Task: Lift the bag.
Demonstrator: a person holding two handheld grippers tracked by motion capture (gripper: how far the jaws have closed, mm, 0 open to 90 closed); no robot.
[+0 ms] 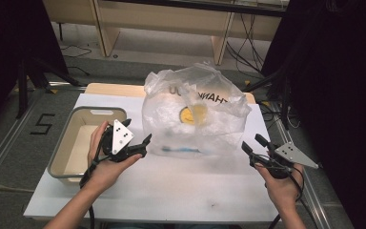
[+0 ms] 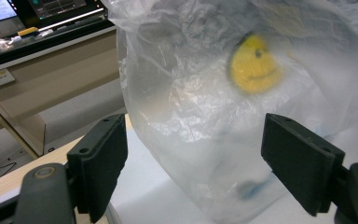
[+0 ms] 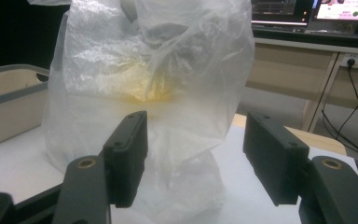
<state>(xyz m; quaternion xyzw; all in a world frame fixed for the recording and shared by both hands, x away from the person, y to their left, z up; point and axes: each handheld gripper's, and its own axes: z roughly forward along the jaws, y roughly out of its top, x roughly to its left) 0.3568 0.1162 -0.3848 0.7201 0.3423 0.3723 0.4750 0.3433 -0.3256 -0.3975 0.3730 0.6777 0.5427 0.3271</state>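
Grey bin (image 1: 64,143) at tabletop (image 1: 171,191) left edge. Left gripper (image 1: 140,145) just beside bin, fingers (image 2: 100,163) spread wide, nothing held, nearly at bag's left side. Clear plastic bag (image 1: 195,114) upright mid-tabletop; yellow smiley item (image 1: 187,115) and blue object (image 1: 183,149) inside. Right gripper (image 1: 253,145) near bag's right lower corner, fingers (image 3: 128,154) apart, empty.

Left hand (image 1: 106,160) palm up, forearm entering from the bottom left, fingers wrapped around the left gripper (image 1: 142,145). Jaws spread wide, pointing right; in the left gripper view (image 2: 193,163) the two black pads stand well apart, nothing clamped. Right hand (image 1: 280,183) rises from the bottom right, gripping the right gripper (image 1: 251,143). Its jaws point up and left, parted, gap wide in the right gripper view (image 3: 193,158). Grey plates on top of both.
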